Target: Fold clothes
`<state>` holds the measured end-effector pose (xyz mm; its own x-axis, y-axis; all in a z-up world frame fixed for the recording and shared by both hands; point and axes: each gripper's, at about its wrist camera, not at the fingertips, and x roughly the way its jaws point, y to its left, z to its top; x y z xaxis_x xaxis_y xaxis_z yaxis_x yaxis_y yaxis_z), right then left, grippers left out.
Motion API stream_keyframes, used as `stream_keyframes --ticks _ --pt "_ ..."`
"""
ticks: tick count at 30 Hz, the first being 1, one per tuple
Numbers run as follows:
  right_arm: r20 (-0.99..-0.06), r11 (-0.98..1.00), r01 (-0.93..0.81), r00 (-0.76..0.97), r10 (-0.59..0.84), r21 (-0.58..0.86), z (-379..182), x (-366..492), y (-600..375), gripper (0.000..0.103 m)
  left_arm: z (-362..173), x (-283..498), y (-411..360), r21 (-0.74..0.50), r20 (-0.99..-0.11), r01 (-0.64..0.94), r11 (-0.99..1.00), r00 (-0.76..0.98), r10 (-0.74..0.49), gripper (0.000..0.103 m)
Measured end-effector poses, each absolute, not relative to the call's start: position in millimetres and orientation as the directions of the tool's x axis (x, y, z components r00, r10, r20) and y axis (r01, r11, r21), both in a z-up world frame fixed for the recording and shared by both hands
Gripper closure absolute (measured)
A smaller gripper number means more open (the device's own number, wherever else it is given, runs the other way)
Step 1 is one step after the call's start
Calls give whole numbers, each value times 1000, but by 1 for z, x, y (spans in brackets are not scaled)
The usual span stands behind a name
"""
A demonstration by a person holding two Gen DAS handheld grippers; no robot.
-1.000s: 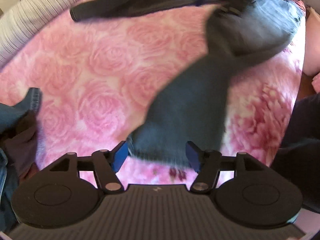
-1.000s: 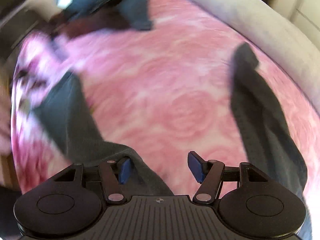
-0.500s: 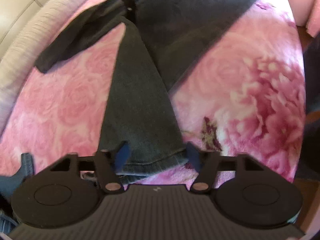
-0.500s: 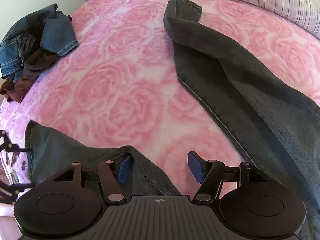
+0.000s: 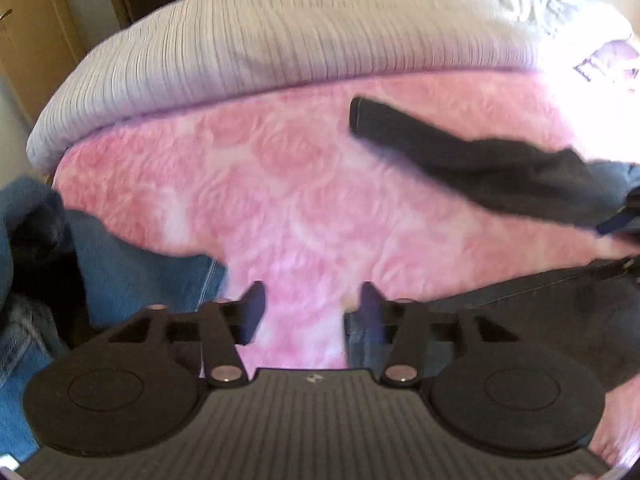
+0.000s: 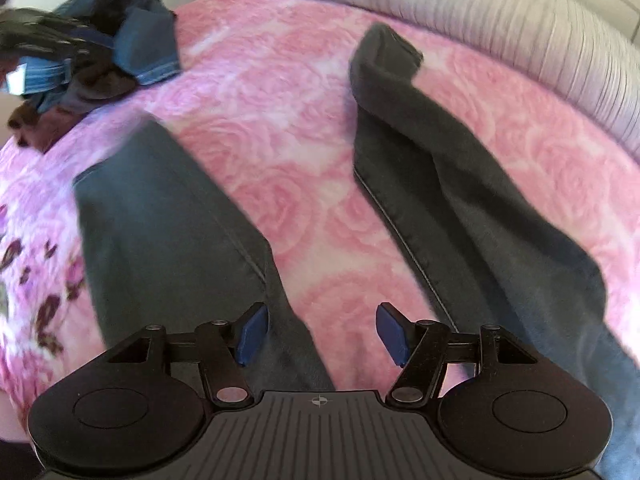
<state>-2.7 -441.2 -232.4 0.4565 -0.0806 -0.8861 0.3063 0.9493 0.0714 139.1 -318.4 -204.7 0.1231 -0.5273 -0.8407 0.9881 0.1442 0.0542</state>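
Left gripper (image 5: 310, 312): jaws opening, nothing between the blue pads, only pink rose-print blanket (image 5: 280, 184) in the gap. Just left of it in the left wrist view, a heap of blue denim (image 5: 132, 276); far right, one leg of the dark grey jeans (image 5: 472, 160) stretched across the blanket, its hem pointing toward the striped grey duvet (image 5: 280, 40). At the right edge, a glimpse of a blue pad over the dark fabric, blurred.

Right wrist view, left to right: blue denim pile (image 6: 148, 40) with a brown garment (image 6: 80, 92) at the far left corner of the bed, a blurred dark gripper over it; then the near leg of the jeans (image 6: 160, 220), bare blanket (image 6: 304, 184) between, then the far leg (image 6: 460, 184), hem folded over at its tip. Both legs spread in a V, shown whole only here; cupboard doors behind the bed shown only from the left wrist.

Right gripper (image 6: 318, 330): jaws wide apart, gripping nothing, left pad over the edge of the near leg, whether touching cannot be told.

Compared with half a second ago: left gripper off the near leg's hem, away to the denim heap. Right gripper's opening unchanged; more of the near leg now flat on the blanket.
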Motion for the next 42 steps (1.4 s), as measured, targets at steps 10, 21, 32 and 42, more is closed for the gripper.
stream_keyframes --ticks 10,21,32,42 --pt "-903 838 543 384 -194 51 -218 -94 -370 39 -294 131 -280 -136 -959 937 322 -44 -280 52" --pt "-975 574 813 42 -219 -94 -238 -230 -319 39 -239 132 -218 -133 -981 917 377 -67 -183 92" --pt "-974 261 961 -36 -224 -95 -229 -306 -331 39 -260 116 -164 43 -999 963 268 46 -5 88" --pt "-926 6 992 -117 -359 -127 -197 -406 -368 30 -218 97 -206 226 -969 951 211 241 -48 81"
